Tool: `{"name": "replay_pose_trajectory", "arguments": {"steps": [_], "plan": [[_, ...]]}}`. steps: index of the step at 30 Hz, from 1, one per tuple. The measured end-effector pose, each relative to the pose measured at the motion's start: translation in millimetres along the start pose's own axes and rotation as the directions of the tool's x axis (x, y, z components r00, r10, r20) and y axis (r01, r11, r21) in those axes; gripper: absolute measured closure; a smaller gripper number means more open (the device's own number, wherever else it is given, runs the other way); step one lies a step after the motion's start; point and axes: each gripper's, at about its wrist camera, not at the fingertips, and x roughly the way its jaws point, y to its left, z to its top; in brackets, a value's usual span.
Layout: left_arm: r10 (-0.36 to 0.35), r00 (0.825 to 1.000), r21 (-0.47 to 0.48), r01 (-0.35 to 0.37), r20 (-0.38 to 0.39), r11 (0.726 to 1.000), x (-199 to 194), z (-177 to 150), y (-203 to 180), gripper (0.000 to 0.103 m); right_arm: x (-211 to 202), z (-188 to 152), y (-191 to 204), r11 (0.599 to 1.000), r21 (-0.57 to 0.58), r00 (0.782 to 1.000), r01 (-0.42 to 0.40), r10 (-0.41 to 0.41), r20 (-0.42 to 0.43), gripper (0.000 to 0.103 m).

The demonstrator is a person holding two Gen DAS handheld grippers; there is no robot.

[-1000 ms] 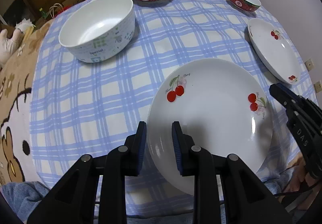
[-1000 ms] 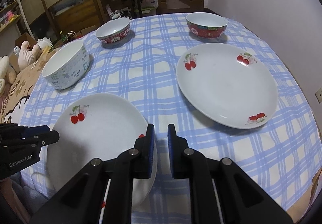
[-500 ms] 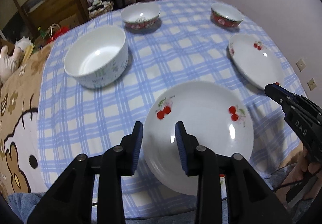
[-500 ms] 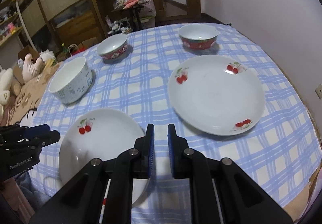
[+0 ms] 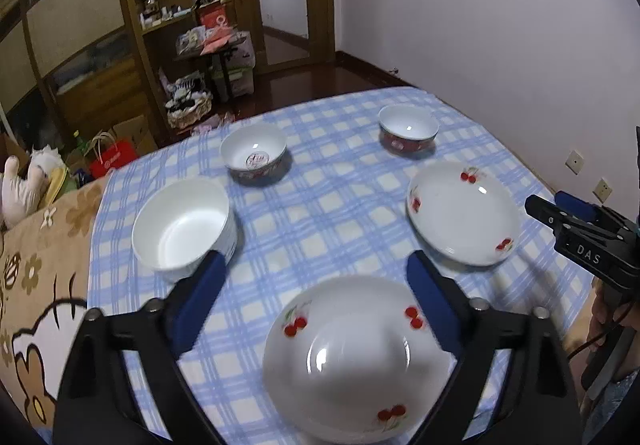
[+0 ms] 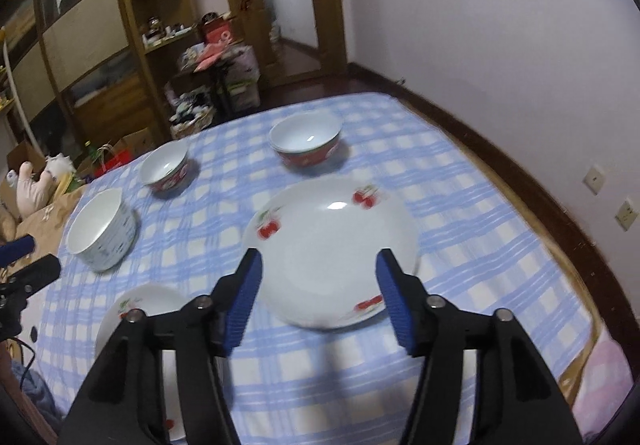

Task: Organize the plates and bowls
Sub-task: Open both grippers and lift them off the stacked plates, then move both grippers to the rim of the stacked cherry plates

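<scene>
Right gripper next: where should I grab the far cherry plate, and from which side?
Pinch the far cherry plate at its near rim, coming in low from the table's near edge. It lies flat and shallow, with its raised rim facing the open right gripper, whose jaws have just opened.

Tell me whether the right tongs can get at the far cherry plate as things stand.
Probably yes: the right tongs are open and empty, the far cherry plate lies just ahead of them on the tablecloth, and nothing stands between.

Two cherry plates (image 5: 352,357) (image 5: 464,213) and three bowls (image 5: 184,229) lie apart, flat.
</scene>
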Motion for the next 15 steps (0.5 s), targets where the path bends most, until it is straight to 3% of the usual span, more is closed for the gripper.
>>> {"name": "replay_pose_trajectory", "arguments": {"steps": [2,5,15], "plan": [[-0.007,1.0,0.023,0.007,-0.003,1.0,3.0,9.8,-6.8,0.01,-4.1,6.2,-6.1,1.0,-0.002,1.0,0.004,-0.004,0.019,0.019],[-0.008,1.0,0.044,0.008,0.01,0.999,6.8,20.9,-15.5,0.009,-8.0,14.3,-14.7,1.0,0.006,0.999,0.007,-0.007,0.047,0.011],[-0.039,0.999,0.067,0.038,0.01,0.997,38.7,54.3,-47.7,0.008,2.9,37.3,-35.3,0.999,0.031,0.996,0.03,-0.033,0.078,0.007]]}}
